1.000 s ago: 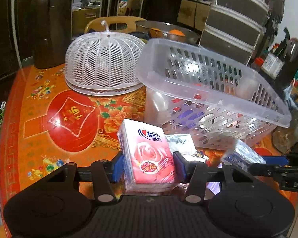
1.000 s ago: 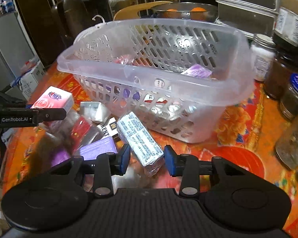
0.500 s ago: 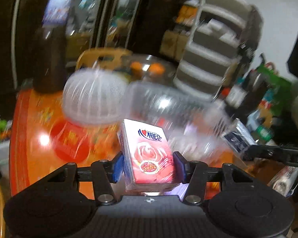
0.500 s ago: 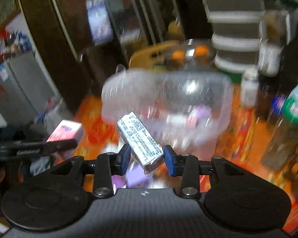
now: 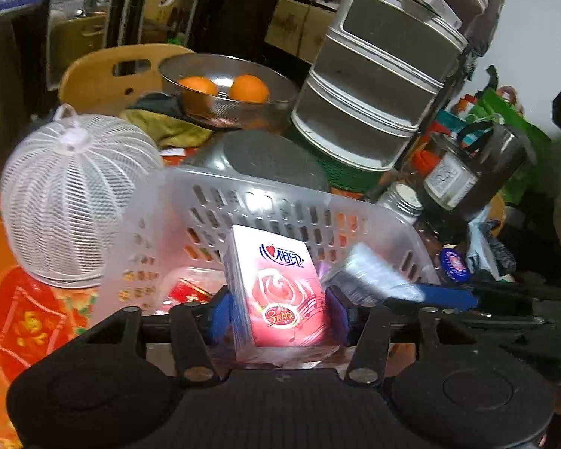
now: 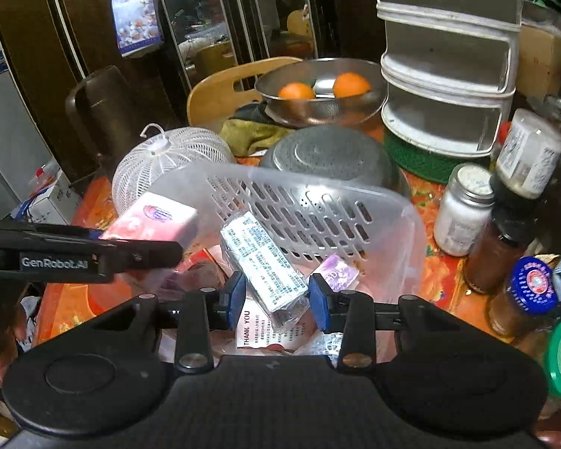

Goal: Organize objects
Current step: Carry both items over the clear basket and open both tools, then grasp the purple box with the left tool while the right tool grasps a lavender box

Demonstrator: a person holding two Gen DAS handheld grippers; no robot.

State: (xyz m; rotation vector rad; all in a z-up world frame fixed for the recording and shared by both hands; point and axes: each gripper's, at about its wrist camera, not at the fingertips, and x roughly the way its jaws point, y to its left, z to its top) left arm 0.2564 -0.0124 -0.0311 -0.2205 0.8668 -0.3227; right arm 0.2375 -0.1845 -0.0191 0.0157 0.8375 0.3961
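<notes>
My left gripper [image 5: 278, 312] hangs over the clear plastic basket [image 5: 190, 194] with a pink tissue pack [image 5: 280, 292] upright between its blue pads. Its jaws are opening, though the pads still touch the pack. My right gripper [image 6: 275, 295] is also over the basket [image 6: 318, 194], its pads on a tilted white printed pack [image 6: 265, 265]; its jaws are opening too. Each gripper shows in the other's view: the right one's blue finger [image 5: 448, 297], the left one's black finger [image 6: 74, 258] with the pink pack [image 6: 157, 220]. A red packet [image 5: 187, 292] and a purple packet [image 6: 334, 271] lie in the basket.
A white mesh food cover [image 5: 71, 202] stands left of the basket. Behind it are an upturned grey pot [image 6: 333, 157], a metal bowl with two oranges [image 5: 224, 89] and stacked metal tins [image 5: 377, 86]. Jars and bottles [image 6: 463, 209] crowd the right side.
Both grippers rose from the table in front of the basket and moved forward over it, each carrying its pack. The jaws of both now stand slightly wider.
</notes>
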